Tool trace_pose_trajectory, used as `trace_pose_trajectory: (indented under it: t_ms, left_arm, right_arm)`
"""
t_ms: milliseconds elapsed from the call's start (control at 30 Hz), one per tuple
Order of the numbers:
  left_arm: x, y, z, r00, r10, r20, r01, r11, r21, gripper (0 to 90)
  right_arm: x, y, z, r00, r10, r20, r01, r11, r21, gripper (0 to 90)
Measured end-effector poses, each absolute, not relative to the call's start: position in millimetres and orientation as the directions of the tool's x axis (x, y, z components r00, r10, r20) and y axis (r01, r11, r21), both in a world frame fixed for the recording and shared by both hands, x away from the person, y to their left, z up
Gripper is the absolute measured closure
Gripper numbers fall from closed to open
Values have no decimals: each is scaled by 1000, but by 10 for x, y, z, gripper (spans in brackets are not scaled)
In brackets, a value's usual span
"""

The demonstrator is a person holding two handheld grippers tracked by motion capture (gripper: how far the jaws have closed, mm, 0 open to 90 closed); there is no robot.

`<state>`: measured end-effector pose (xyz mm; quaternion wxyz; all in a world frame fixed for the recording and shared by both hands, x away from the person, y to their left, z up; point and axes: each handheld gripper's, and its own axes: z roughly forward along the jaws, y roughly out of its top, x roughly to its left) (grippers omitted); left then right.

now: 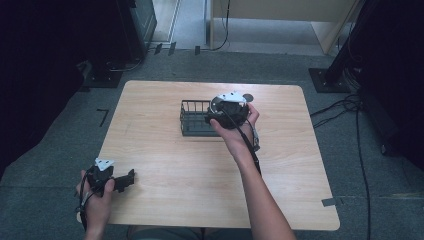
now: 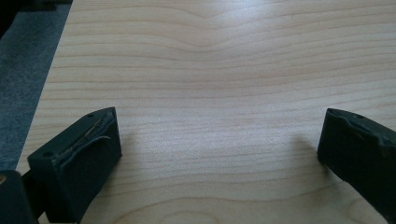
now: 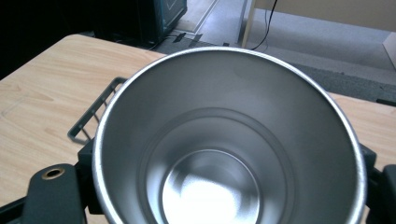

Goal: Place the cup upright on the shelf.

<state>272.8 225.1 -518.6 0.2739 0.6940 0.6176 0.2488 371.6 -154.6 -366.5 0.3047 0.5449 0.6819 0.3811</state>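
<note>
Your left gripper (image 1: 131, 178) rests at the near left corner of the counter (image 1: 165, 170), its jaws spread wide with only bare wood between them in the left gripper view. Well off to its right and farther from you, your right gripper (image 1: 212, 116) pinches a steel cup (image 3: 224, 140), the jaws pressing on its outer wall at either side, its open mouth facing the gripper's camera. A black wire basket (image 1: 192, 120) sits just beside and below that gripper, on its left.
</note>
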Motion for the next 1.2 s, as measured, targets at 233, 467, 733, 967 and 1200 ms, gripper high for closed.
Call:
trace_pose_trajectory:
  t_ms: [233,467,733,967,1200]
  left_arm:
    - [2728,2252,-5185,114,993,8,722,-88,686,0]
    - [2728,2252,-5185,114,993,8,722,-88,687,0]
    - [2728,2252,-5185,114,993,8,722,-88,686,0]
    - [2728,2252,-5185,114,993,8,722,-88,687,0]
    - [2728,2252,-5185,115,993,8,722,-89,687,0]
  right_arm:
    - [3896,-1571,-3627,-210,978,-1,508,111,854,181]
    - [4114,-1562,-3722,-205,978,23,527,91,845,181]
    - [4322,-1542,-3890,-184,980,70,547,43,836,181]
    - [4414,-1488,-4013,-179,981,77,574,41,818,181]
    - [4455,-1442,-4145,-178,982,69,594,52,803,181]
